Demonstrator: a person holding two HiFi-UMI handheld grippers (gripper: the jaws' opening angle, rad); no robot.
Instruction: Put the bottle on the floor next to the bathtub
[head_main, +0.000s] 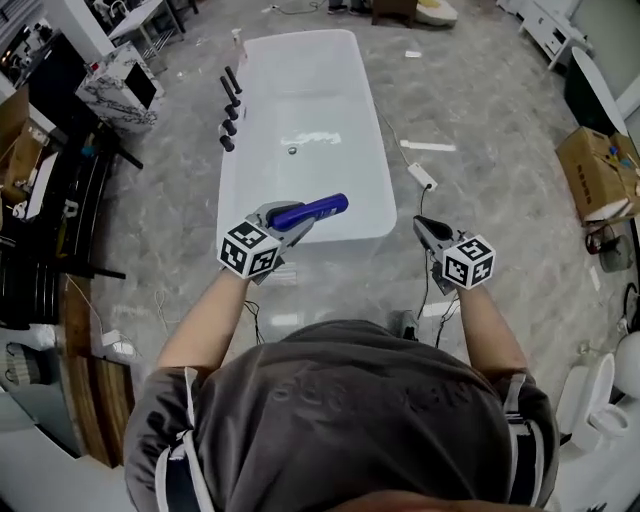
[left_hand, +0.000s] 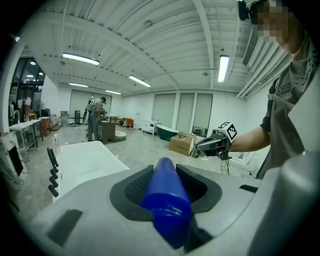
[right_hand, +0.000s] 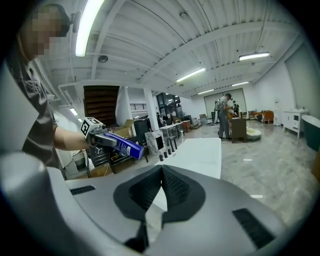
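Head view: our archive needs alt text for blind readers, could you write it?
Seen from above, a person's left gripper is shut on a blue bottle, held roughly level at the near end of a white bathtub. The right gripper is shut and empty, over grey floor.

Both arms forward: left claw (head_main: 287, 219) gripping, right claw (head_main: 422, 226) closed.

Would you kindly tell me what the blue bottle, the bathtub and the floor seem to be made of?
The blue bottle looks like plastic or painted metal, smooth and slightly glossy, with highlights along its even blue body. The bathtub is glossy white acrylic or enamel, unclear which; lights reflect in its basin. The floor seems to be polished stone or marble-look tile, grey and veined with a soft sheen.
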